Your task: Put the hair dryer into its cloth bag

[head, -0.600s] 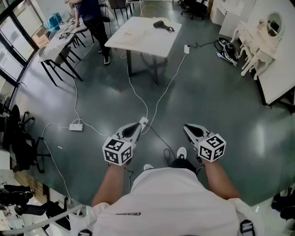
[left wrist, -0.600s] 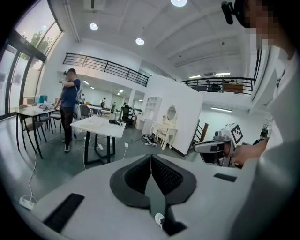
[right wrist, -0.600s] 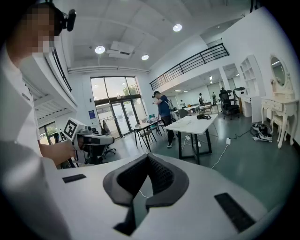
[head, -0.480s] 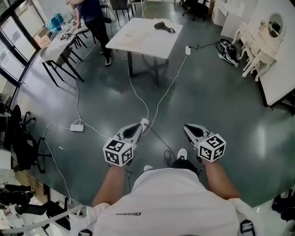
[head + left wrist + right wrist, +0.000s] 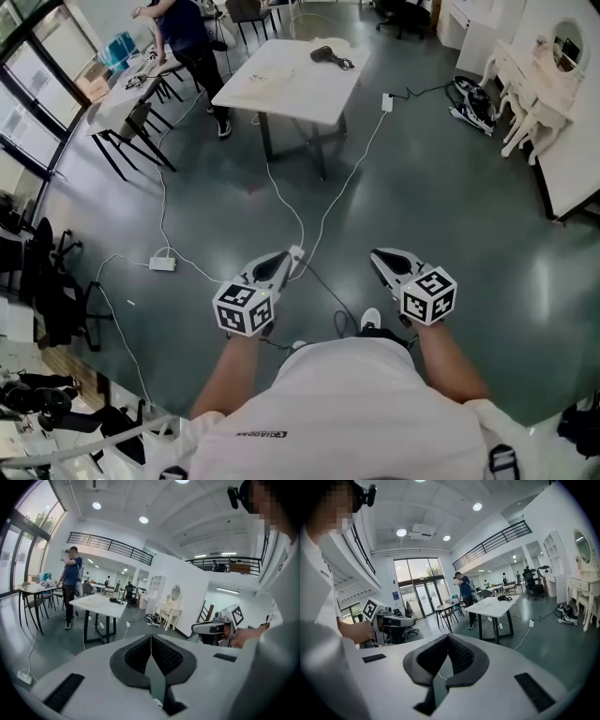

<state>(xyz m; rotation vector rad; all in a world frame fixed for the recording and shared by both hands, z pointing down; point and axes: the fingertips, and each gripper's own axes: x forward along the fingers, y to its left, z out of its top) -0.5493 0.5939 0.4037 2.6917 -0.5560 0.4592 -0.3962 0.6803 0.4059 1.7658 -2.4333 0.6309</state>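
The person stands on the dark floor (image 5: 459, 187), well apart from the white counter (image 5: 281, 89) at the top of the head view. The hair dryer (image 5: 328, 53) lies on the far end of that counter, out of reach of both tools.

The left gripper (image 5: 284, 255) and the right gripper (image 5: 377, 256) are held side by side in front of the person's body, both tipped slightly downward over the floor. The left gripper view shows its fingers (image 5: 138, 656) pressed together with nothing between them. The right gripper's fingers (image 5: 461, 656) are pressed together too, and hold nothing.

White cables (image 5: 314, 220) trail across the floor from the counter toward the person. A power strip (image 5: 161, 263) lies off to the left. Another person (image 5: 187, 33) stands beside a second counter (image 5: 117, 94) at the upper left.
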